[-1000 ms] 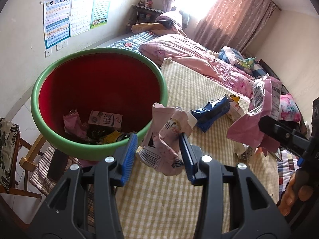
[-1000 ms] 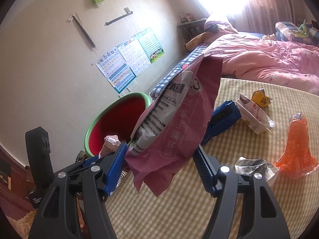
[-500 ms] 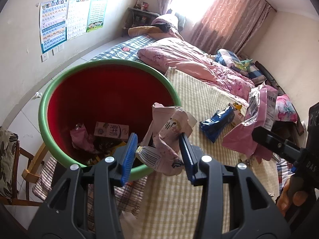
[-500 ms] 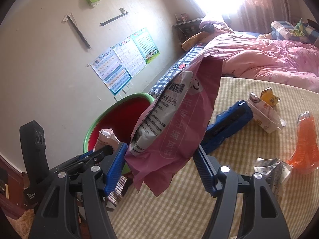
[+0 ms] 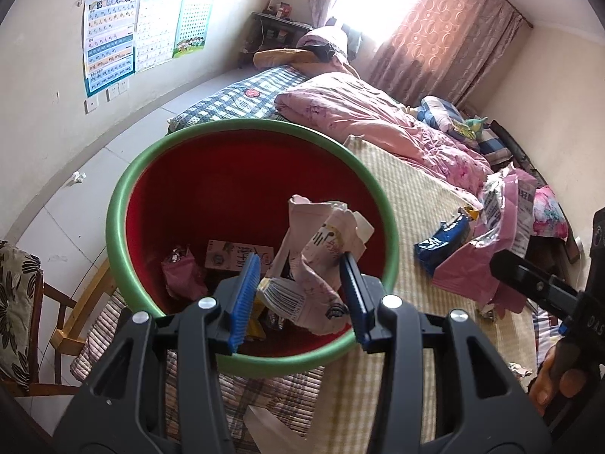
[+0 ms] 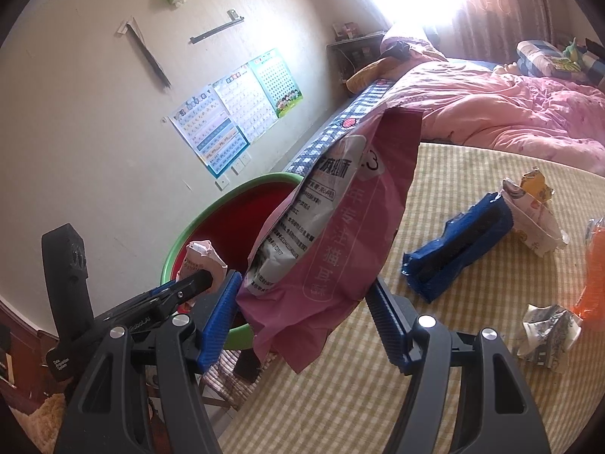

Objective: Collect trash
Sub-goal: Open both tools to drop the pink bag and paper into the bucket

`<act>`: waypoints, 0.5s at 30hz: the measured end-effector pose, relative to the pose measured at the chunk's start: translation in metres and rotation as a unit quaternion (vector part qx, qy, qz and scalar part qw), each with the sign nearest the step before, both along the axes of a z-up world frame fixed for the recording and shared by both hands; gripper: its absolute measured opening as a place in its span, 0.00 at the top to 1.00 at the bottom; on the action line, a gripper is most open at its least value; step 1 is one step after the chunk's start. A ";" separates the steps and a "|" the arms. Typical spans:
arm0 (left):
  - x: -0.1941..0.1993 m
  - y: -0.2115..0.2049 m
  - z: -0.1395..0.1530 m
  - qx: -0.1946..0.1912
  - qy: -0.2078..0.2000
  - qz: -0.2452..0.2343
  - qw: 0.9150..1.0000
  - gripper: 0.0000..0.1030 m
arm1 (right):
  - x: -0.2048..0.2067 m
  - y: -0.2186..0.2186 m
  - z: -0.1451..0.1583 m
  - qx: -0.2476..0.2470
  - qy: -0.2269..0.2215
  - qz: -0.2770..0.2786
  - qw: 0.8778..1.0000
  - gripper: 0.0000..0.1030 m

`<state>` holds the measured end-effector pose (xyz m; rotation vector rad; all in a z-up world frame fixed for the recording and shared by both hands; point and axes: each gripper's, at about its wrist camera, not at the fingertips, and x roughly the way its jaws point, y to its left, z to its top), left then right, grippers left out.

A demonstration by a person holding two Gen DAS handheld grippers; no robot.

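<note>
My left gripper (image 5: pixel 300 295) is shut on a crumpled pale pink wrapper (image 5: pixel 321 249) and holds it over the red basin with a green rim (image 5: pixel 124 196). Inside the basin lie several wrappers and a small carton (image 5: pixel 238 255). My right gripper (image 6: pixel 306 317) is shut on a large pink bag with printed text (image 6: pixel 332 227), held above the checked bed mat, just right of the basin (image 6: pixel 227 227). The left gripper (image 6: pixel 204 280) with its wrapper shows at the basin in the right wrist view.
On the checked mat (image 6: pixel 435 359) lie a blue wrapper (image 6: pixel 457 253), a white-and-yellow packet (image 6: pixel 529 212), crumpled foil (image 6: pixel 548 333) and an orange plastic piece (image 6: pixel 593 276). A pink quilt (image 5: pixel 378 128) lies beyond. A wooden chair (image 5: pixel 38 302) stands left of the basin.
Both grippers have moved left towards the basin with their loads. The left gripper's wrapper now hangs over the basin's inside instead of beside its rim.
</note>
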<state>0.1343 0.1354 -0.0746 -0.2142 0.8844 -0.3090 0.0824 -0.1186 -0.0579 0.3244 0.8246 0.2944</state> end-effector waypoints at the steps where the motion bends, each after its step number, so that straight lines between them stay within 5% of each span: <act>1: 0.002 0.002 -0.002 0.000 0.002 0.001 1.000 0.59 | 0.001 0.002 0.000 -0.002 0.001 0.000 1.000 0.37; 15: 0.019 0.016 -0.015 0.006 0.015 0.002 1.000 0.59 | 0.015 0.037 -0.005 -0.042 0.005 0.036 0.998 0.36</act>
